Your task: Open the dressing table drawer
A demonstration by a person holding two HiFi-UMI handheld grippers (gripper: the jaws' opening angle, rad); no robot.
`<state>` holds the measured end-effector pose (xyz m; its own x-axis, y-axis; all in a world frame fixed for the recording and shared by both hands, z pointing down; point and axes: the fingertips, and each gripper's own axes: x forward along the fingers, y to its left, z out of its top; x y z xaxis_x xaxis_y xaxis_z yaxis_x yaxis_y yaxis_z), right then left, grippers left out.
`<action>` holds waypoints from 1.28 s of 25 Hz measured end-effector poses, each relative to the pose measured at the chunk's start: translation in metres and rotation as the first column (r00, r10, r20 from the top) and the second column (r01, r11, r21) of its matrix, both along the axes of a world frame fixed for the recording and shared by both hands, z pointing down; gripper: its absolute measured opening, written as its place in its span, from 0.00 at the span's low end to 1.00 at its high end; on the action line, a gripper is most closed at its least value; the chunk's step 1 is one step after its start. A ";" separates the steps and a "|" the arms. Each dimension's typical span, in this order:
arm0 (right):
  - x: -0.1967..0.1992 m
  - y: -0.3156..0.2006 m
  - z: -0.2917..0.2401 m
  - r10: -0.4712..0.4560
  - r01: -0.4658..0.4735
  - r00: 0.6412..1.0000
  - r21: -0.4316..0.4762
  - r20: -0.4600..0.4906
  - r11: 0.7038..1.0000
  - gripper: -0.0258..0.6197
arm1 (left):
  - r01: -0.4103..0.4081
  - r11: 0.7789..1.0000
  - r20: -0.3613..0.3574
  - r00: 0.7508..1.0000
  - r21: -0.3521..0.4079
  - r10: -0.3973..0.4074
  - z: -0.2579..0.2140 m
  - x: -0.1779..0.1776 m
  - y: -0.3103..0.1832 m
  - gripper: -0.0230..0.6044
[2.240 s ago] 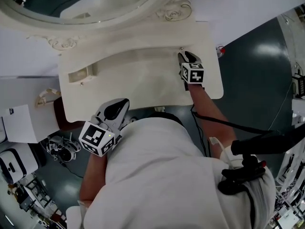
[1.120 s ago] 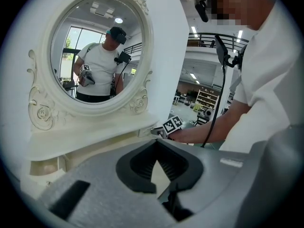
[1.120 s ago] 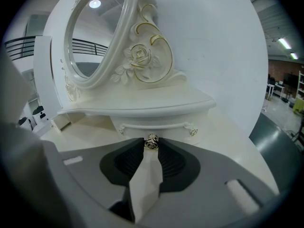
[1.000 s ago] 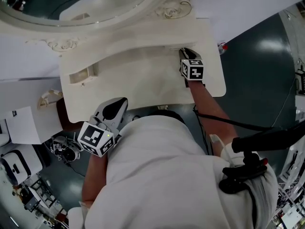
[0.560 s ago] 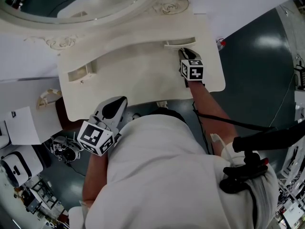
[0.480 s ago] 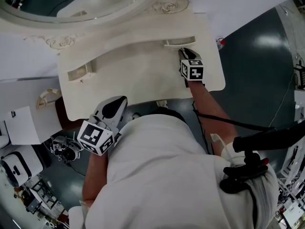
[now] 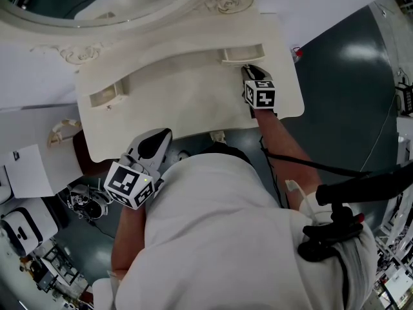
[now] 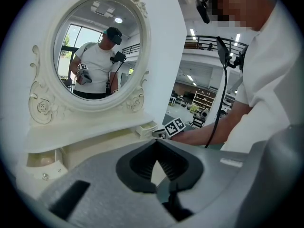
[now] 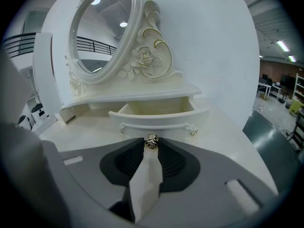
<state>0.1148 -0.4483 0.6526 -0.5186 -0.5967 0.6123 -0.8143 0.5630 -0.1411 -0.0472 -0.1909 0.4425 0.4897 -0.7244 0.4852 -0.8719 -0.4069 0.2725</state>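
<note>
The cream dressing table point(image 7: 181, 102) has a small right-hand drawer point(image 7: 244, 52) standing partly pulled out, its inside showing in the right gripper view point(image 9: 159, 113). My right gripper point(image 7: 248, 72) reaches over the tabletop and is shut on the drawer's small metal knob point(image 9: 151, 141), which is pinched at the jaw tips. My left gripper point(image 7: 162, 136) hangs off the table's front edge near the person's body. Its tips point(image 8: 156, 141) meet with nothing between them, and it points toward the oval mirror point(image 8: 97, 51).
A second small drawer point(image 7: 103, 97) sits at the table's left end, slightly out. A brown stool point(image 7: 80, 157) and white sheets point(image 7: 26, 170) lie left of the table. A black cable point(image 7: 303, 166) trails from the right arm over dark floor point(image 7: 348, 89).
The right drawer has slid out from under the mirror shelf, from shut to partly out, with my right gripper still on its knob. The left gripper has hardly moved.
</note>
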 end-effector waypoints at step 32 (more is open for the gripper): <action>0.008 0.090 -0.010 0.049 -0.050 0.997 -0.010 -0.052 0.999 0.21 | -0.057 0.997 -0.044 0.997 0.043 0.059 -0.004 -0.042 0.063 0.04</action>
<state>0.1231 -0.3584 0.6425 -0.4563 -0.6138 0.6442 -0.8474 0.5206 -0.1042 -0.0896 -0.1279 0.4385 0.5522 -0.7133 0.4315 -0.8337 -0.4681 0.2931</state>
